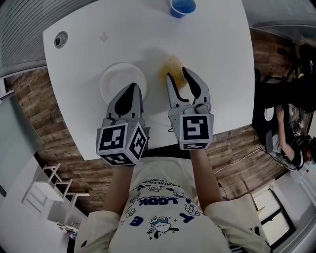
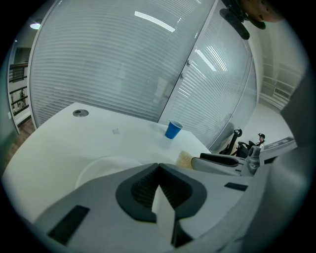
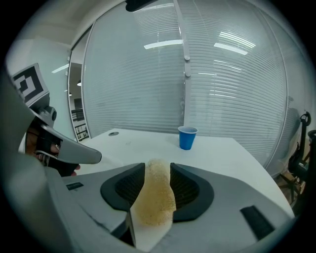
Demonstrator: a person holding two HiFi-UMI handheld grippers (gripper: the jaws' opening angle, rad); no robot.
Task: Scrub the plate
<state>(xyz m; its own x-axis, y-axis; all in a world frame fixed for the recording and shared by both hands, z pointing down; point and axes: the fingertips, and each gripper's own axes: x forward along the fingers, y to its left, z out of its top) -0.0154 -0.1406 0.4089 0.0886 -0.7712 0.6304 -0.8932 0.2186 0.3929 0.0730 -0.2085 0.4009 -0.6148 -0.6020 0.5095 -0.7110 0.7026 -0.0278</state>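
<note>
A white plate (image 1: 118, 79) lies on the white table (image 1: 212, 59). My left gripper (image 1: 133, 88) reaches over the plate's near right rim and is shut, with a thin white sliver of the rim between its pads (image 2: 159, 190); the rest of the plate (image 2: 101, 168) shows beyond the jaws. To its right a yellow sponge (image 1: 174, 65) rests on the table. My right gripper (image 1: 177, 73) has its jaws wide apart on either side of it. In the right gripper view the sponge (image 3: 155, 197) stands upright between the two pads (image 3: 185, 185), loose.
A blue cup (image 1: 182, 7) stands at the table's far edge, beyond the sponge. A round cable grommet (image 1: 60, 39) sits in the far left corner. Wooden floor surrounds the table; a person (image 1: 291, 146) is on the right, a white frame (image 1: 49, 188) on the left.
</note>
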